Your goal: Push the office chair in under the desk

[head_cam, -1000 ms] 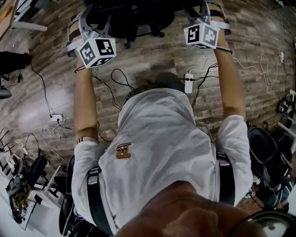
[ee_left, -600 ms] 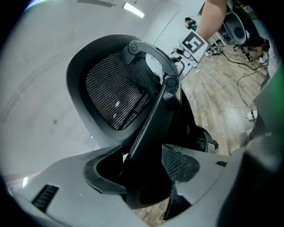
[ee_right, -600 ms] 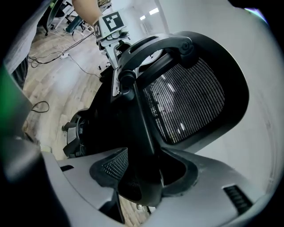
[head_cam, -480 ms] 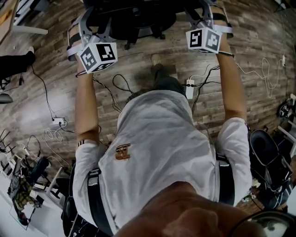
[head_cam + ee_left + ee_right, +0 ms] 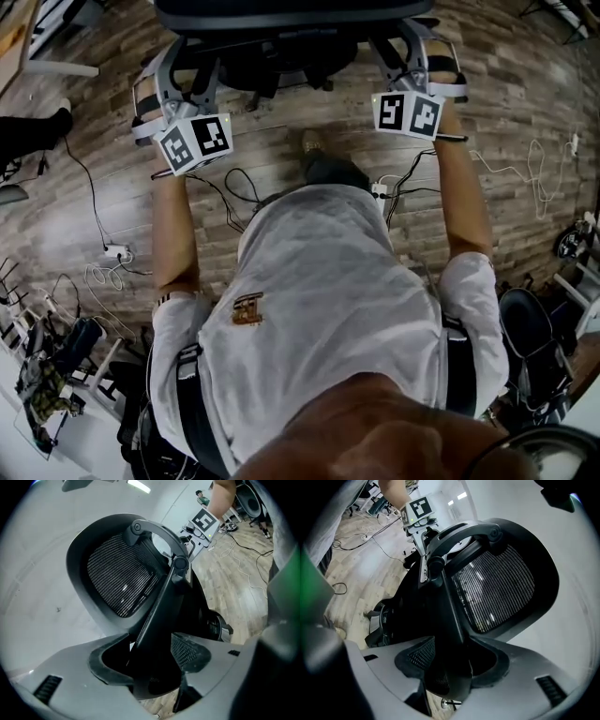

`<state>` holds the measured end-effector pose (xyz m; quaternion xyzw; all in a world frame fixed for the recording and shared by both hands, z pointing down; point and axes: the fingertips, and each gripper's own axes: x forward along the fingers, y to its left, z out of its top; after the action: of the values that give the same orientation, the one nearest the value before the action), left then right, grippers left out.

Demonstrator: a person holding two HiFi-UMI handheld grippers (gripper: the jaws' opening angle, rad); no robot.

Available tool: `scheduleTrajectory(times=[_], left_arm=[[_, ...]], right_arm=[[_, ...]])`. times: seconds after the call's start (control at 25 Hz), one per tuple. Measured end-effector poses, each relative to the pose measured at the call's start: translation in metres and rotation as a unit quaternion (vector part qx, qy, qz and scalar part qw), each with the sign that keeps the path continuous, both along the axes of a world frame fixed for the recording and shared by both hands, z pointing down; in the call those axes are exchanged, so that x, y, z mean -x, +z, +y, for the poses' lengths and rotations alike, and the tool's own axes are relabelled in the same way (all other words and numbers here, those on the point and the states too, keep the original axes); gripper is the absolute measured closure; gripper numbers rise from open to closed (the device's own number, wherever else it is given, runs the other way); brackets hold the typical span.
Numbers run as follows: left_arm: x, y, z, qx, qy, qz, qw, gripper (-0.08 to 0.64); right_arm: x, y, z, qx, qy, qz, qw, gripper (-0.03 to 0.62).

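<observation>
The black office chair stands at the top of the head view, its backrest rim just ahead of me. My left gripper is shut on the left side of the chair's back frame, and my right gripper is shut on the right side. In the left gripper view the mesh backrest rises beyond the left gripper, whose jaws clamp a black frame bar. The right gripper view mirrors this: the mesh backrest with the frame bar pinched in the right gripper. No desk shows clearly.
Wood-plank floor carries loose cables and a white power strip. A white-legged table stands at the far left. Other dark chairs and clutter sit at the right and lower left. The person's foot is behind the chair.
The chair's back rim has come into view at the top. Both grippers have stayed clamped on it, lower in the head view now. The person has stepped forward, one foot now showing.
</observation>
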<state>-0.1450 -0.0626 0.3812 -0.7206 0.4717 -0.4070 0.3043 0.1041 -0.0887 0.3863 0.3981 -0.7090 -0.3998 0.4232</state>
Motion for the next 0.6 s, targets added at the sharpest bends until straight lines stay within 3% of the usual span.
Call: scheduleTrajectory(times=[0.36, 0.6], left_arm=[[-0.028, 0.000, -0.065, -0.005, -0.015, -0.006, 0.9999, 0.270], [-0.021, -0.001, -0.100, -0.003, -0.041, -0.018, 0.9990, 0.275]], right_arm=[[-0.027, 0.001, -0.082, 0.003, -0.026, -0.003, 1.000, 0.360], [-0.020, -0.003, -0.121, 0.010, -0.026, -0.004, 1.000, 0.360]])
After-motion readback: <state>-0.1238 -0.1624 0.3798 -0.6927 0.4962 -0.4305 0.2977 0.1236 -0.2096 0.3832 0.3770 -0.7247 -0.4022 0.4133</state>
